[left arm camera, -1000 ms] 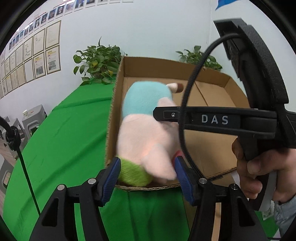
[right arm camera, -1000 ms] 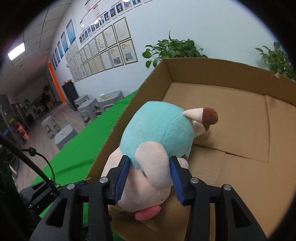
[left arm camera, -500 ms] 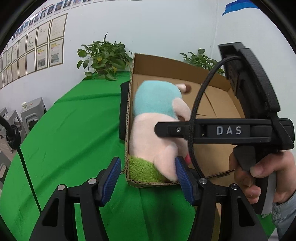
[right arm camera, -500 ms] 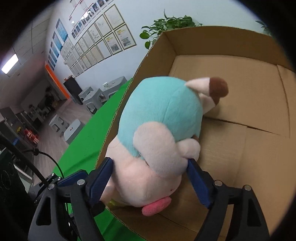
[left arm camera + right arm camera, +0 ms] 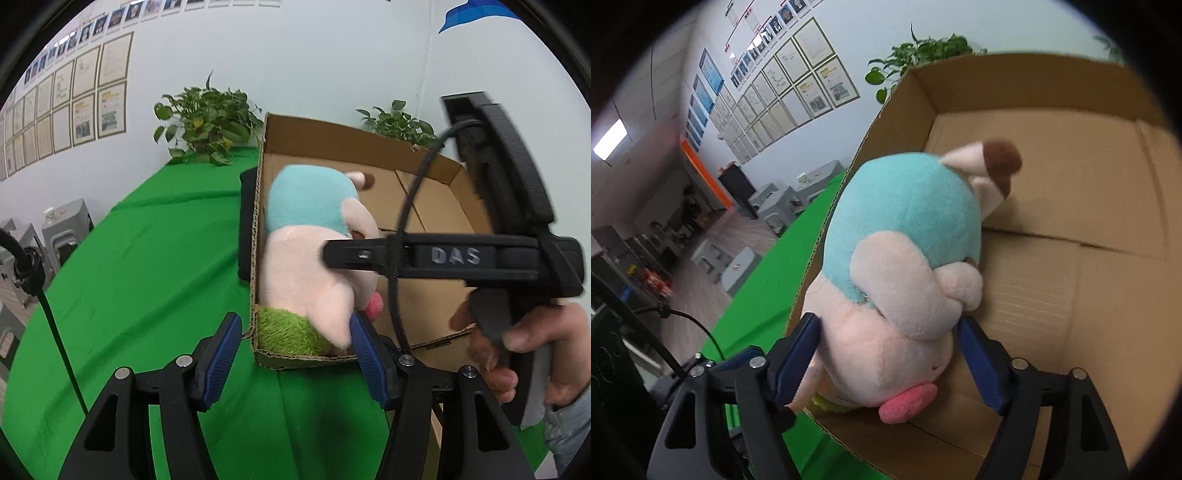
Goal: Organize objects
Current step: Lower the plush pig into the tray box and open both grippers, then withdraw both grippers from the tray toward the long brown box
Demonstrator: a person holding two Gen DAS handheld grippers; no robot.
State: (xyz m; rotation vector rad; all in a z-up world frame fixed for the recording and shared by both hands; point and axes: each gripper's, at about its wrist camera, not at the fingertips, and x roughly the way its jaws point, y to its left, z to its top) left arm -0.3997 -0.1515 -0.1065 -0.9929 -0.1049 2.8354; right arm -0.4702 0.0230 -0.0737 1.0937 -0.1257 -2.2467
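Note:
A plush toy (image 5: pixel 306 206) with a teal back, pink body, green foot and brown-tipped ear lies in an open cardboard box (image 5: pixel 332 125), against its left wall. My left gripper (image 5: pixel 295 358) is open just outside the box's near wall, with only the wall's edge showing in its gap. My right gripper (image 5: pixel 888 332) reaches into the box (image 5: pixel 1034 81), open, with the plush (image 5: pixel 905 214) between its blue pads (image 5: pixel 979 362). In the left wrist view the right gripper's black frame (image 5: pixel 480 258) crosses in front of the toy, held by a hand (image 5: pixel 535 350).
The box stands on a table under a green cloth (image 5: pixel 147 277). A flat black object (image 5: pixel 245 229) leans by the box's left wall. Potted plants (image 5: pixel 207 118) stand at the back against the white wall. Grey stools (image 5: pixel 62 229) sit beyond the table's left edge.
The right gripper's jaws went from shut on the plush to wide apart. The left gripper drew back from the toy and box. The plush now rests in the box.

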